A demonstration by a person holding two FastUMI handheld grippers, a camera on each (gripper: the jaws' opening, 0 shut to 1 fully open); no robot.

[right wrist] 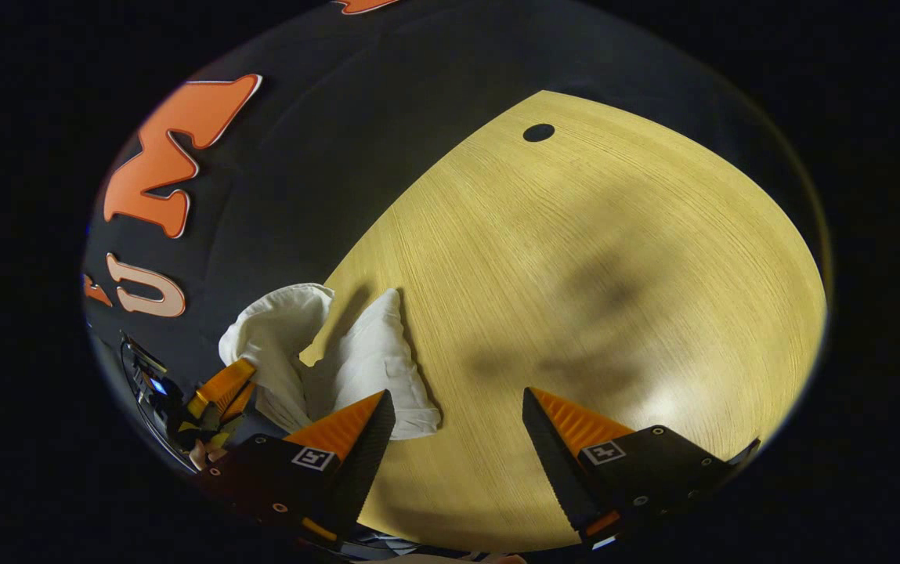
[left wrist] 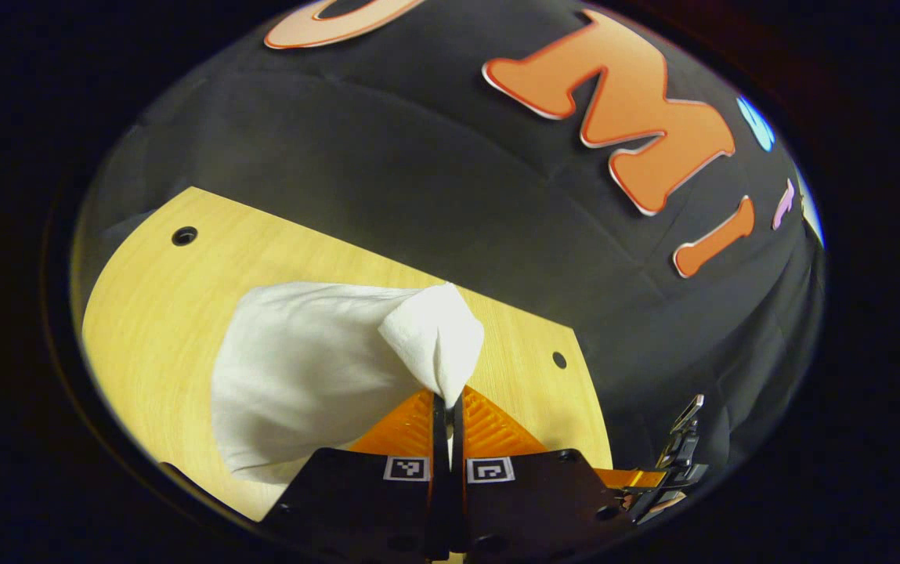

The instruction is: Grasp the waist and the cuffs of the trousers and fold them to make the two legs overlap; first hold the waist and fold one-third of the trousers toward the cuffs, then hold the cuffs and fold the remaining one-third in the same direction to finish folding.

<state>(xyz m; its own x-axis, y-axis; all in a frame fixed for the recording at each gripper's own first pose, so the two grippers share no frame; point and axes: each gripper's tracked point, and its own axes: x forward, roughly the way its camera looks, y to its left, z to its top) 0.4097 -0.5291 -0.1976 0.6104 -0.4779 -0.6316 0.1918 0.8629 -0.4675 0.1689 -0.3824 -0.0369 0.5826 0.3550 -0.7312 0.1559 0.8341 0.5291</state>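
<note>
The white trousers [left wrist: 301, 376] lie bunched on the wooden table [left wrist: 152, 313]. My left gripper [left wrist: 447, 399] is shut on one end of the cloth, which stands up in a folded peak above the fingertips. In the right gripper view the trousers [right wrist: 371, 368] lie at the left, with the left gripper [right wrist: 218, 392] holding a raised part of them. My right gripper [right wrist: 457, 399] is open over bare table just right of the trousers, and its left fingertip [right wrist: 375, 415] is close to the cloth's edge. The right gripper [left wrist: 681, 450] also appears at the lower right of the left gripper view.
The booth's black cloth wall [left wrist: 418, 157] runs along the table's far edge. Small round holes [left wrist: 184, 235] [right wrist: 538, 132] mark the tabletop. Shadows fall on the wide wooden surface [right wrist: 614, 274] right of the trousers.
</note>
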